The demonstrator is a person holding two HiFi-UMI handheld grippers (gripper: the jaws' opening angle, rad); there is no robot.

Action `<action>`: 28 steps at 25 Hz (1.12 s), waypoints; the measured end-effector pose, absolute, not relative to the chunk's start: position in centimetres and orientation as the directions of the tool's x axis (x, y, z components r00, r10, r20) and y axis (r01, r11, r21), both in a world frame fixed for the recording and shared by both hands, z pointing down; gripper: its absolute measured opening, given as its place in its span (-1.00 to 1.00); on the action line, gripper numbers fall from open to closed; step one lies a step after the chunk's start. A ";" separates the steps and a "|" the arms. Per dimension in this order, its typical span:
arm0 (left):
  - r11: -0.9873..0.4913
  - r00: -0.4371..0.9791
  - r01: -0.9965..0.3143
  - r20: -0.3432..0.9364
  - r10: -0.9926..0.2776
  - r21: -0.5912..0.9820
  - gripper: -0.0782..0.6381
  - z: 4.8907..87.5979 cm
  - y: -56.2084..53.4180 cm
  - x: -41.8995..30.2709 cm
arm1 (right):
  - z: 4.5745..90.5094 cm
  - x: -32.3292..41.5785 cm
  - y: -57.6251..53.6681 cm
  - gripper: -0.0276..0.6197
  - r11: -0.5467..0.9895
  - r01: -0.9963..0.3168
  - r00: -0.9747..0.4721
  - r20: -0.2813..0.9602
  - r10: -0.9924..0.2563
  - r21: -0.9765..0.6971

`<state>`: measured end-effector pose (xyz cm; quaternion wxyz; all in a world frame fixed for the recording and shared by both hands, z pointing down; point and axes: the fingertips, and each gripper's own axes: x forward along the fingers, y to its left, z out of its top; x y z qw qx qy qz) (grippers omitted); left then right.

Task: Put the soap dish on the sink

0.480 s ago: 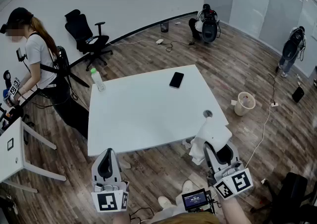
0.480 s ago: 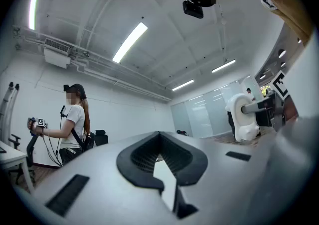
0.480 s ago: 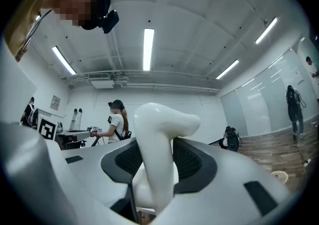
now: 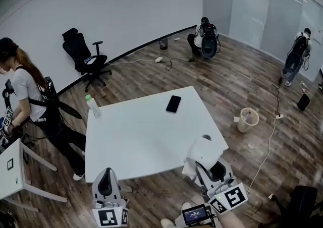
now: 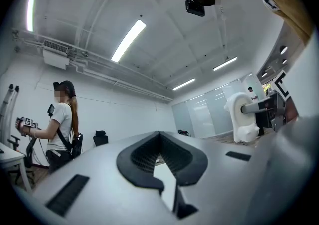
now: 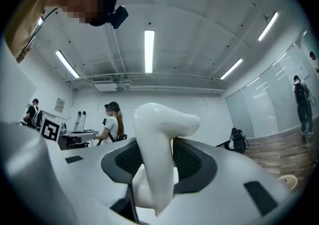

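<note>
An open room with a wood-plank floor, white walls and glass partitions at 1 o'clock fills the head view, and no sink shows in any view. A large white square table (image 4: 141, 136) sits in the middle. A person in a white shirt (image 4: 25, 91) stands at 9 o'clock and a black wheeled office chair (image 4: 83, 53) at 11 o'clock. A small round cream waste bin (image 4: 248, 118) stands on the floor at 3 o'clock. On the table lie a clear bottle with a green cap (image 4: 93, 106) near the 10 o'clock corner and a flat black phone (image 4: 173, 104) near the 1 o'clock edge.

The right gripper (image 4: 208, 164), at 5 o'clock, is clamped on the glossy white moulded soap dish (image 6: 157, 134), which hangs over the table's 4 o'clock corner. The left gripper (image 4: 107, 171), at 7 o'clock, has its tips together with nothing between them.

The step in hand looks like the carry: the dish is gripped and off the table, not yet placed. The next move probably calls for finding the sink, bringing the dish over it, and tipping it flat before release.

In the right gripper view the dish stands on edge. Its long axis runs from 6 to 12 o'clock, and its rounded upper lobe bends toward 3 o'clock.
</note>
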<state>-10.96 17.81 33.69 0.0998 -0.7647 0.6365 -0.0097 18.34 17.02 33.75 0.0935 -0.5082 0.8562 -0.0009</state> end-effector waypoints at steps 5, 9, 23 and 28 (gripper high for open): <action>-0.172 0.198 -0.967 -0.129 -0.972 -0.190 -0.76 32.5 14.7 -7.9 | 33.1 20.5 14.1 -0.36 0.499 -0.860 -0.478 -0.178 -0.860 -0.106; -0.172 0.205 -0.960 -0.135 -0.969 -0.220 -0.76 31.9 13.0 -5.9 | 33.0 21.8 11.9 -0.36 0.508 -0.854 -0.483 -0.189 -0.855 -0.114; -0.178 0.193 -0.973 -0.092 -0.977 -0.149 -0.76 33.7 6.8 -7.8 | 34.5 19.0 5.8 -0.36 0.528 -0.837 -0.510 -0.145 -0.848 -0.144; -0.216 0.234 -0.960 -0.081 -0.969 -0.179 -0.76 33.8 3.9 -8.7 | 34.8 16.8 2.9 -0.36 0.514 -0.848 -0.498 -0.137 -0.857 -0.132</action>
